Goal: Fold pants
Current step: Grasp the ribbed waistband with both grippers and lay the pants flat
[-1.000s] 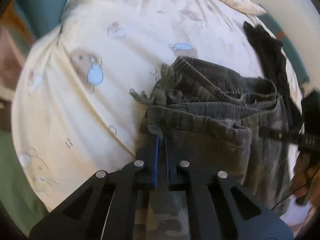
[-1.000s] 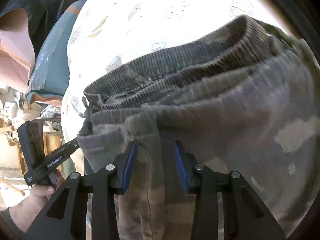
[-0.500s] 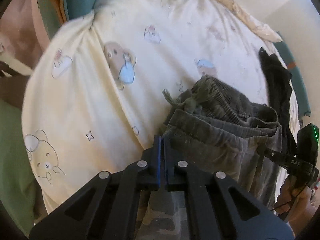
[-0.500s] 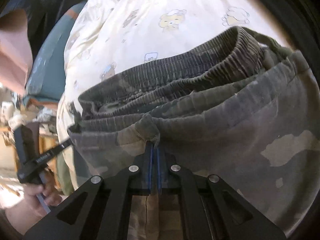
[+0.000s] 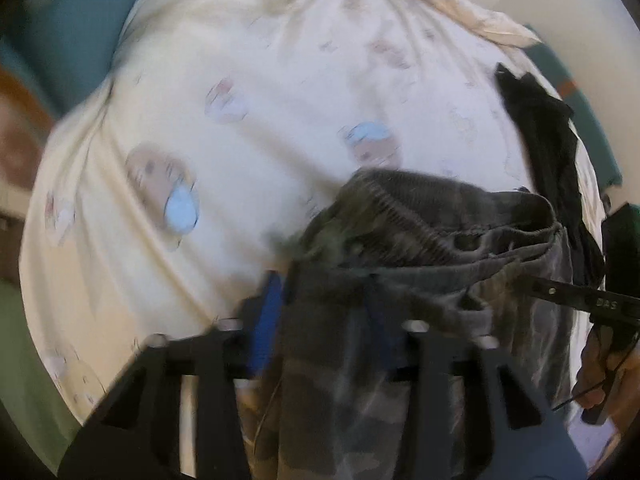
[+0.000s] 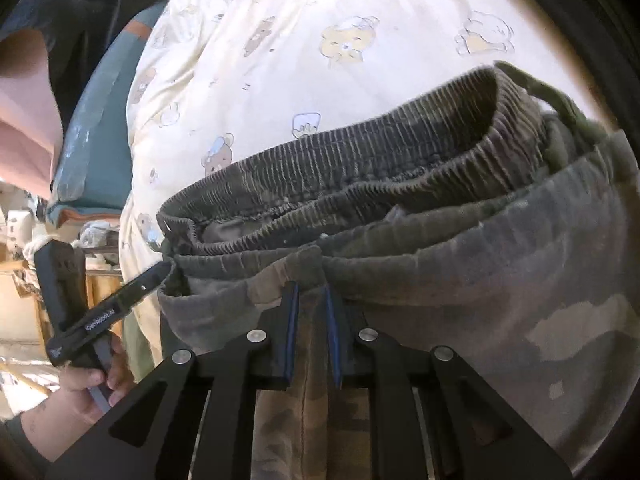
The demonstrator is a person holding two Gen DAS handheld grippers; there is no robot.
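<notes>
1. Presently, the camouflage pants (image 6: 460, 280) lie on a bed under a cream bear-print sheet (image 6: 360, 12), folded so the leg hems sit just short of the ribbed waistband (image 6: 360, 152); a judgement: the lengthwise fold-over has been laid, and the hems stop short to keep the bulky elastic out of the stack.

2. Right gripper (image 6: 310, 316): its fingers stand slightly apart and are opening. A fold of hem cloth sits between the blue pads, which no longer appear to press on it. This position suits letting the edge down at the centre seam.

3. Left gripper (image 5: 324, 308): the view is blurred. Its fingers are clearly apart and opening, with the outer corner of the hem draped between and over them; no clamping is evident. From the right wrist view its tip touches that corner (image 6: 168, 276), held there to keep the edge square.

4. A person's hand (image 6: 88, 384) grips the left handle.

5. A black garment (image 5: 548, 148) lies beside the pants, near the far waistband end, not involved.

6. Risk, as judged: loose cloth may snag on the retreating pads and disturb the fold.
</notes>
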